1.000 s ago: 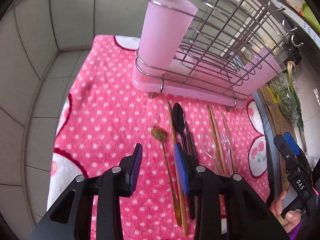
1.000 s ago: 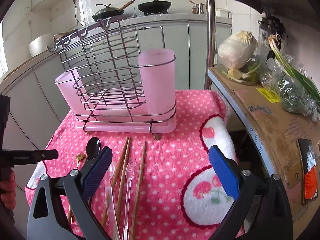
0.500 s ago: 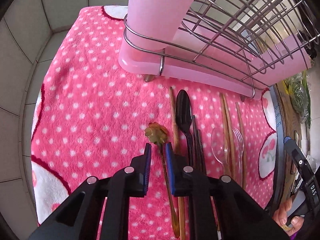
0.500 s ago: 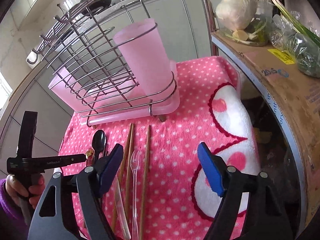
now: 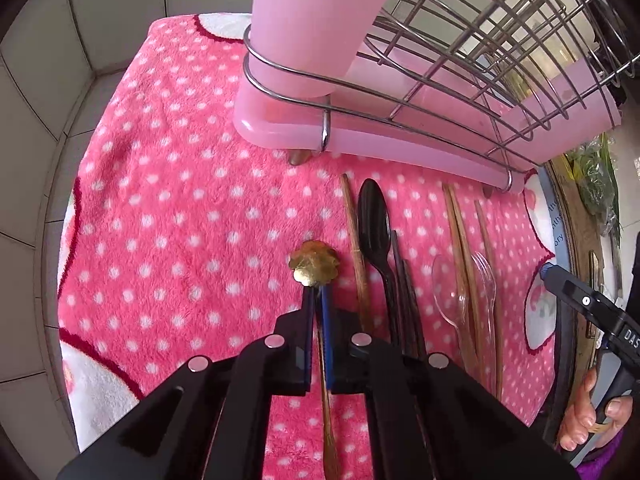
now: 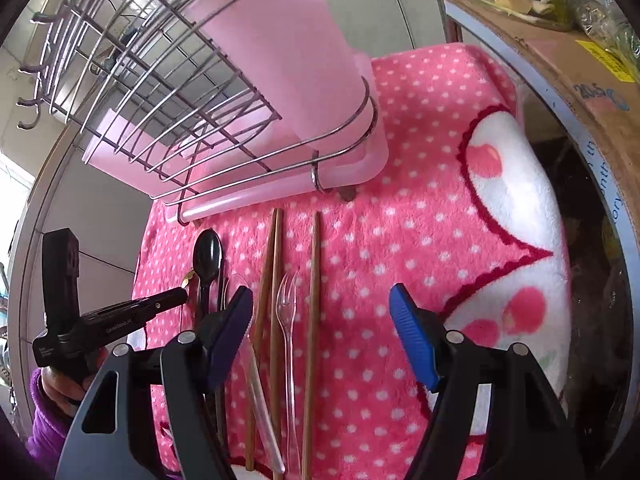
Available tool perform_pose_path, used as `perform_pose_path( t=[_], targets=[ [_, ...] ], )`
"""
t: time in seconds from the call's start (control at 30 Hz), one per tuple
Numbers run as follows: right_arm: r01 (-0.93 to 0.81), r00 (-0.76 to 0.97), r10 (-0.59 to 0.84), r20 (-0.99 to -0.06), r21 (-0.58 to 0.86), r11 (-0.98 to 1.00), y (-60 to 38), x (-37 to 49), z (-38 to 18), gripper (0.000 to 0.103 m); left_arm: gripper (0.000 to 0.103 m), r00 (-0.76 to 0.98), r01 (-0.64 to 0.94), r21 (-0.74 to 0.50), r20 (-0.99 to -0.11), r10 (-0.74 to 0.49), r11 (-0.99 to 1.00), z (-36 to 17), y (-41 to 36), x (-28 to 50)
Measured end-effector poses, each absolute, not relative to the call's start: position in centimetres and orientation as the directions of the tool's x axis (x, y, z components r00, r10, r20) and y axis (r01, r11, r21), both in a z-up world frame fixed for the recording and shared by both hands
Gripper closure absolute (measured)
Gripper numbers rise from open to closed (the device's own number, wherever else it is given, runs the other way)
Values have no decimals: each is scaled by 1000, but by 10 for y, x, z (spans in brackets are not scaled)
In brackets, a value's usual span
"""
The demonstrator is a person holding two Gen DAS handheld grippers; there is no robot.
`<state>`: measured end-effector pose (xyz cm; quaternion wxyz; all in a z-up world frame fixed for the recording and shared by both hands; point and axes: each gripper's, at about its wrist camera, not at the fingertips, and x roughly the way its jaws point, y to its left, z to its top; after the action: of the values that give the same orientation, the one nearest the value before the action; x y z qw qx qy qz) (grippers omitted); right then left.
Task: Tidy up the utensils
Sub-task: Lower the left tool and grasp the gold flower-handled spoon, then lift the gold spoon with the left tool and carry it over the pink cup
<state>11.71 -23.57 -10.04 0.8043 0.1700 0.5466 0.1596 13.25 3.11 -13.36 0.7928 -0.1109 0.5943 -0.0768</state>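
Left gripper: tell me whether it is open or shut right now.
Shut. The left gripper has its blue pads closed on the thin stem of the gold spoon, just below the flower-shaped bowl, with no gap showing beside the stem.

- White letters "DAS" stand on the black right gripper (image 5: 586, 304), cut off at the picture's edge.
- Blue print on the cardboard box (image 6: 592, 80) reads perhaps "20.5", blurred.
- Small white lettering on the left gripper (image 6: 120, 320) is too small to read.
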Motion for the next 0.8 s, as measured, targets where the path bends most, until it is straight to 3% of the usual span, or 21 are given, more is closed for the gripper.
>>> perform_pose_path(
  t=[0.17, 0.43, 0.47, 0.5, 0.53, 0.8],
  targets=[
    [-51, 284, 455, -844, 460, 886, -220, 139, -114, 70, 100, 303, -19, -308, -909, -288, 951, -129, 48, 127],
    [-87, 258, 324, -910, 313, 946, -188, 164, -129, 72, 100, 322, -16, -356, -887, -332, 935, -125, 68, 119],
    [-99, 268, 301, -915, 285, 953, -183, 164, -129, 77, 100, 329, -14, -360, -883, -336, 933, -122, 70, 118],
    [-108, 277, 277, -920, 257, 960, -180, 164, -129, 93, 100, 339, -14, -365, -878, -339, 931, -118, 73, 116],
    [-113, 285, 281, -916, 259, 959, -179, 163, -128, 97, 100, 350, -11, -371, -872, -344, 929, -114, 74, 114],
    [-118, 385, 401, -831, 386, 915, -204, 126, -98, 97, 100, 473, 19, -394, -806, -355, 919, -68, 97, 83]
  ],
)
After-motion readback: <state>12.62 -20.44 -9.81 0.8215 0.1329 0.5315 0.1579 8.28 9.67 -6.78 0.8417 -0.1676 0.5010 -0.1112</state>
